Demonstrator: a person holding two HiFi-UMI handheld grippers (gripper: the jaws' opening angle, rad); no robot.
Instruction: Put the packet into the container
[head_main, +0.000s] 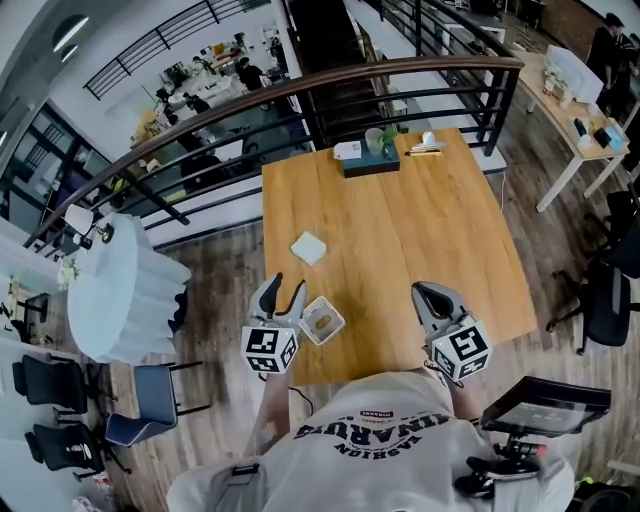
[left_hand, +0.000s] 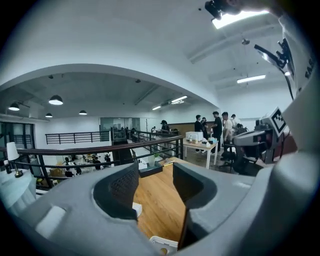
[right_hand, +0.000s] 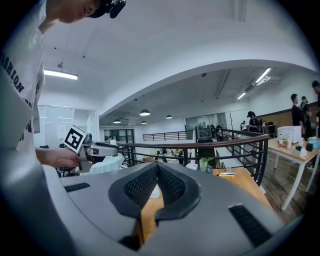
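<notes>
Your left gripper gapes empty beside the small container at the table's near edge, a brownish packet inside; your right gripper is closed.

The container is cut off by the left gripper view's bottom edge; the brownish thing inside is too small to tell.
</notes>
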